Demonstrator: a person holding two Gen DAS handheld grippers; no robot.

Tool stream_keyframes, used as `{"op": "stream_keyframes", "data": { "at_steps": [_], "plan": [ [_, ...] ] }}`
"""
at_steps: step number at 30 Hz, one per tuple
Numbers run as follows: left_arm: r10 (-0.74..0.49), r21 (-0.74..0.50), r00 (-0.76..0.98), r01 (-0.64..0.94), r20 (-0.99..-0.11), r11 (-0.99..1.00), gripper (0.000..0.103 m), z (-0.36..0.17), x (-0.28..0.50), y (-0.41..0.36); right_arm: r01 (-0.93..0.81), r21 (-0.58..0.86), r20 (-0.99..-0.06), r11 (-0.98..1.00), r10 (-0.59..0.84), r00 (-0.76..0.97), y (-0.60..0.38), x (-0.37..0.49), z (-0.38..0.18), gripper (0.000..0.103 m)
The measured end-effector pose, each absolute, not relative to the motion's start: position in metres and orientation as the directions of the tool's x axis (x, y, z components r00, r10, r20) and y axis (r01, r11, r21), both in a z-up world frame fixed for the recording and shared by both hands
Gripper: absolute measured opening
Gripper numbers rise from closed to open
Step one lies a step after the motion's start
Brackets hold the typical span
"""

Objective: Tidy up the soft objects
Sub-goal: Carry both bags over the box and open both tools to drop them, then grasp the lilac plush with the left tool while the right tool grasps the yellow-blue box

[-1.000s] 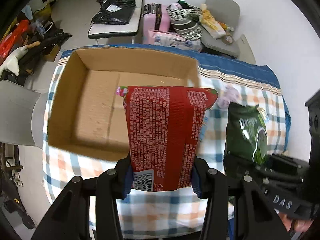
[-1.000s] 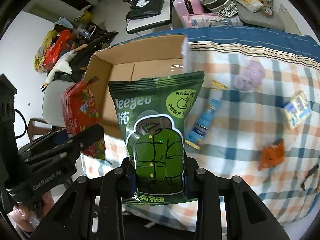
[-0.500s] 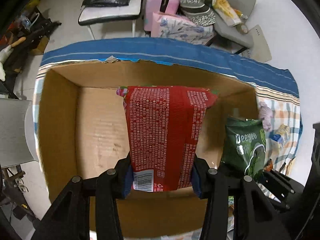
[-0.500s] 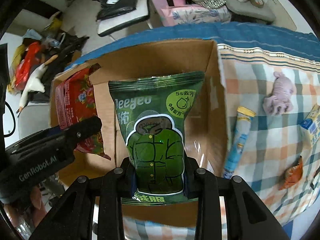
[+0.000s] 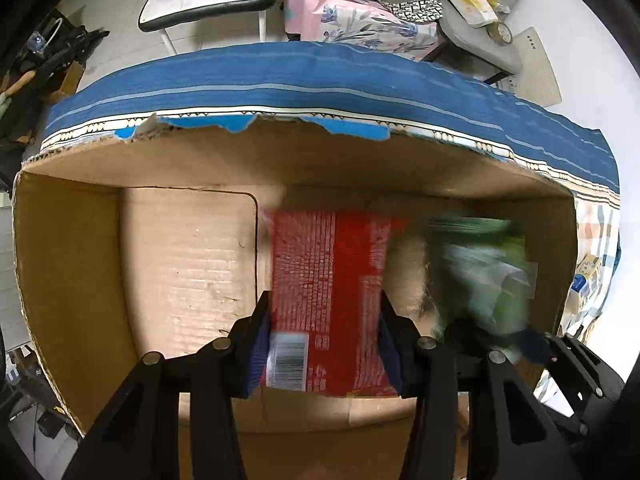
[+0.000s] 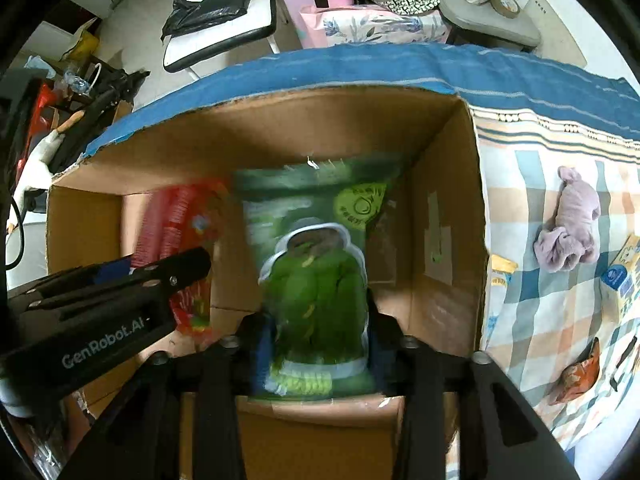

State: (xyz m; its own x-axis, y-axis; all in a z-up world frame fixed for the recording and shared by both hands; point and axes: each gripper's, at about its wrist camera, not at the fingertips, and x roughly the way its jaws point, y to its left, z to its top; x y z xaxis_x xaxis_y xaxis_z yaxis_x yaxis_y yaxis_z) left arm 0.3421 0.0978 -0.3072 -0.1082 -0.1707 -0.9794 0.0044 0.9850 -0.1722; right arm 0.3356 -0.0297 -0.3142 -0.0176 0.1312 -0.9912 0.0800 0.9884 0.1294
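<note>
red packet [image 5: 326, 292] and green pouch [image 6: 316, 280], clamped by left gripper [image 5: 324, 344] and right gripper [image 6: 316, 344], hang inside cardboard box [image 5: 72, 280]; next, release.

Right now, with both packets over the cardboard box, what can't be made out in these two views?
- Red foil packet: print motion-blurred in both views; its lower end is behind the left hand-held gripper.
- Green printed pouch: lettering smeared; whether the right hand-held gripper grips or has released it is unclear.
- Brown cardboard box: near wall cut off by gripper bodies in both views.
- Orange wrapper on the checked cloth: too small to identify.
</note>
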Motion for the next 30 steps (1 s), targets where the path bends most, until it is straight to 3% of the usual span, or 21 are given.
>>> {"op": "stream_keyframes", "data": {
  "at_steps": [2,4,6,8,9,12,30],
  "plan": [
    [-0.182,-0.183,-0.101,-0.001,-0.978,0.983,0.048,-0.303,0.341,0.1,0.078,0.132,-0.991,0.988,0.133,-0.005,-0.03,0.336,-0.31,0.066],
    [-0.178,-0.179,-0.086,0.001,-0.98,0.984,0.063,-0.297,0.34,0.101,0.068,0.13,-0.991,0.989,0.13,0.005,-0.027,0.339,-0.307,0.075],
    [-0.168,-0.169,-0.066,0.009,-0.984,0.986,0.077,-0.289,0.336,0.103,0.052,0.123,-0.992,0.991,0.123,0.007,-0.025,0.336,-0.301,0.076],
    [-0.156,-0.157,-0.046,0.017,-0.987,0.988,0.087,-0.28,0.332,0.106,0.041,0.121,-0.993,0.992,0.121,0.01,-0.023,0.332,-0.294,0.088],
    [-0.146,-0.147,-0.033,0.023,-0.989,0.989,0.091,-0.275,0.328,0.107,0.037,0.125,-0.992,0.991,0.124,0.014,-0.021,0.329,-0.289,0.102],
    [-0.127,-0.127,0.006,0.03,-0.992,0.991,0.097,-0.261,0.316,0.114,0.013,0.098,-0.995,0.995,0.097,0.028,-0.017,0.316,-0.277,0.103],
    [-0.057,-0.058,0.199,0.0,-0.978,0.998,0.097,-0.188,0.221,0.12,-0.082,0.11,-0.983,0.991,0.12,0.137,-0.02,0.227,-0.207,0.103]
  ]
}}
